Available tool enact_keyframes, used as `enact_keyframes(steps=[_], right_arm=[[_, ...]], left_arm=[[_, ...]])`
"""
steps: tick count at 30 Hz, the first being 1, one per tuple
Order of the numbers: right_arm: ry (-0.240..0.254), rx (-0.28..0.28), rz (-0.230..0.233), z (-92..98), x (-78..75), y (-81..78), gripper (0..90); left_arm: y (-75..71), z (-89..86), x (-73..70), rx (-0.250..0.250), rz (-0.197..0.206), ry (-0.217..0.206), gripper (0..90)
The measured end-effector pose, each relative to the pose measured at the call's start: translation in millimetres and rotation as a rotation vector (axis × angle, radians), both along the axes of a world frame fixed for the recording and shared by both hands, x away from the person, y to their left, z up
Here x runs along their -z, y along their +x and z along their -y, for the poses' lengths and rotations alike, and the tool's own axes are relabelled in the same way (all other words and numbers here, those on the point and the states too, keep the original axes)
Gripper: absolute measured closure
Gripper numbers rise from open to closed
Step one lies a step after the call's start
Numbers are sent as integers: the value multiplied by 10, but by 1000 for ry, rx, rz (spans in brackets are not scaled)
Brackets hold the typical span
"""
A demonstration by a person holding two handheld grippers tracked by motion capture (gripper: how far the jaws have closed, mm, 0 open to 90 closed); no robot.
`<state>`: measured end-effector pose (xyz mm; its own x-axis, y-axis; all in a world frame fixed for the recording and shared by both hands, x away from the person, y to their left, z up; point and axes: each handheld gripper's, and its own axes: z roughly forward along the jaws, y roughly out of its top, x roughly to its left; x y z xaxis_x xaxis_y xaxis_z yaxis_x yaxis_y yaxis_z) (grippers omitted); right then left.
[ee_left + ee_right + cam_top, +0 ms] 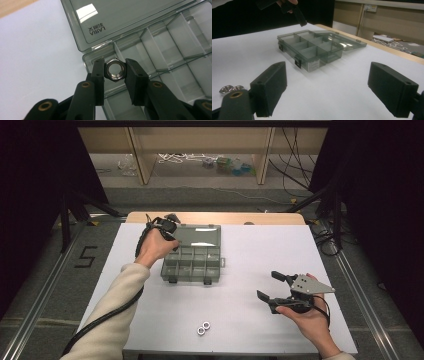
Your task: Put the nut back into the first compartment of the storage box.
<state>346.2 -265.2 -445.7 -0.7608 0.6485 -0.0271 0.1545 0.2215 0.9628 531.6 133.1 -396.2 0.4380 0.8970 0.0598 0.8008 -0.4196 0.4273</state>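
Left tool [114, 70] grips nut [115, 70] — above white table [260, 250].

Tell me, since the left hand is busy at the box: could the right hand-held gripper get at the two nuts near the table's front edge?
Probably yes. The right hand-held gripper is open and empty, and the nuts lie loose on bare table to its left, with nothing between. The left hand-held gripper, gripping a nut, is over at the box.

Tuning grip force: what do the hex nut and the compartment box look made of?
Hex nut: looks like polished metal, probably steel; bright mirror-like reflections on its bore and faces. Compartment box: looks like smoky translucent plastic, glossy; dividers show through the walls, and the open lid reflects a light.
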Motion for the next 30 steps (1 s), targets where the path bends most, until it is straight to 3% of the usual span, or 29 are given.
enact_keyframes(steps=[13, 14, 16, 25, 27, 30], right_arm=[[-1, -2, -7, -1, 4, -2, 165], [6, -4, -30, -9, 5, -13, 165], [3, -5, -9, -6, 8, -1, 165], [0, -2, -9, -6, 10, -3, 165], [-1, -1, -5, -9, 13, -2, 165], [-1, -3, -6, -13, 15, -1, 165]], left_arm=[[82, -28, 156, -57, -57, 10, 701], [84, -28, 171, -57, -47, 14, 700], [92, -23, 187, -55, -49, 8, 700], [119, 18, 214, -44, -64, 14, 700], [116, 32, 248, -67, -66, 6, 699], [134, 11, 269, -49, -69, 18, 699]])
